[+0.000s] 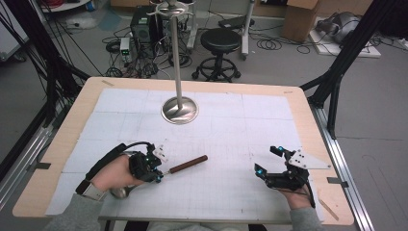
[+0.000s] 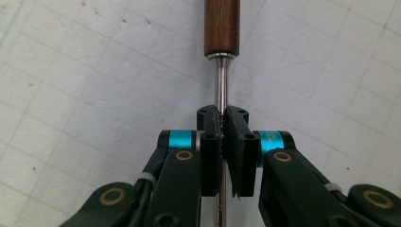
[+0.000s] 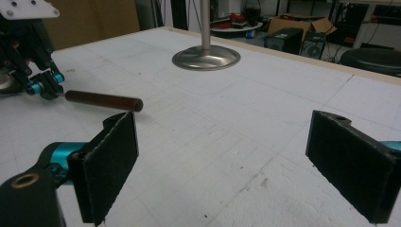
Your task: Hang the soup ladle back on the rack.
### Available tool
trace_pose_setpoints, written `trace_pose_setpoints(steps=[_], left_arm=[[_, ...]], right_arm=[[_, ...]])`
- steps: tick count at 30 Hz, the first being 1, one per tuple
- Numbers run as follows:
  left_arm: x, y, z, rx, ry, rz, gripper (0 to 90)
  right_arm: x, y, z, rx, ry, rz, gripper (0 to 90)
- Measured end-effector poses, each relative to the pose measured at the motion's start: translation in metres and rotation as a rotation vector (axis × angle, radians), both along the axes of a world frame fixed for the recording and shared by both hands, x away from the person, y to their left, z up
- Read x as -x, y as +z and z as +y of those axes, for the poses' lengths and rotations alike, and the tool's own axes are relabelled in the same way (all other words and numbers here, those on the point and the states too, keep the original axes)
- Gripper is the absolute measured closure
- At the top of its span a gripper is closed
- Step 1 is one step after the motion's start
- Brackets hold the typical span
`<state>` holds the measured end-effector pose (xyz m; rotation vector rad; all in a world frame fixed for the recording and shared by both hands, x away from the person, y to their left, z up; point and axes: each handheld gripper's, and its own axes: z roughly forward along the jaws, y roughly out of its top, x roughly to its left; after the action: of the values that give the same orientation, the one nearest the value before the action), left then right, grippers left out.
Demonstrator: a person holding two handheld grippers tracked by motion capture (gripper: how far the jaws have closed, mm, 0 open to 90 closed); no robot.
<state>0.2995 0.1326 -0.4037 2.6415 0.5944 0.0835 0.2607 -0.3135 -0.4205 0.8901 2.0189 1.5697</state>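
Note:
A utensil with a dark wooden handle [image 1: 188, 164] and a thin metal shaft [image 2: 220, 80] lies on the white gridded mat [image 1: 231, 130] at the front left. My left gripper [image 1: 159, 174] is shut on the shaft just below the handle [image 2: 222, 28], both pads pressed against the metal. A rounded metal end [image 1: 118, 192] shows under the left hand. At the front right my right gripper [image 1: 266, 160] stands open, nothing between its pads [image 3: 108, 165]. From the right gripper view the handle [image 3: 104, 100] and the left gripper [image 3: 45, 85] lie far to the left.
A metal stand [image 1: 179, 109] with a round base and a tall pole rises at the middle back of the mat. The wooden table edge [image 1: 57, 144] frames the mat. A black stool [image 1: 220, 41], cables and boxes sit on the floor behind.

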Motion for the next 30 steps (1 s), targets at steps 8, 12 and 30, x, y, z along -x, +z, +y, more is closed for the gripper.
trace_pose_setpoints(steps=[8, 12, 30], left_arm=[[0.001, 0.016, 0.018, 0.087, 0.05, -0.048, 83.8], [0.0, 0.02, 0.025, 0.114, 0.067, -0.069, 83.8], [0.002, 0.04, 0.059, 0.286, 0.164, -0.223, 84.0]], right_arm=[[0.001, 0.001, 0.0, 0.0, -0.005, 0.0, 9.2], [0.001, 0.0, 0.0, 0.003, -0.003, -0.002, 9.2], [0.001, 0.001, 0.0, -0.005, 0.005, -0.006, 9.2]])
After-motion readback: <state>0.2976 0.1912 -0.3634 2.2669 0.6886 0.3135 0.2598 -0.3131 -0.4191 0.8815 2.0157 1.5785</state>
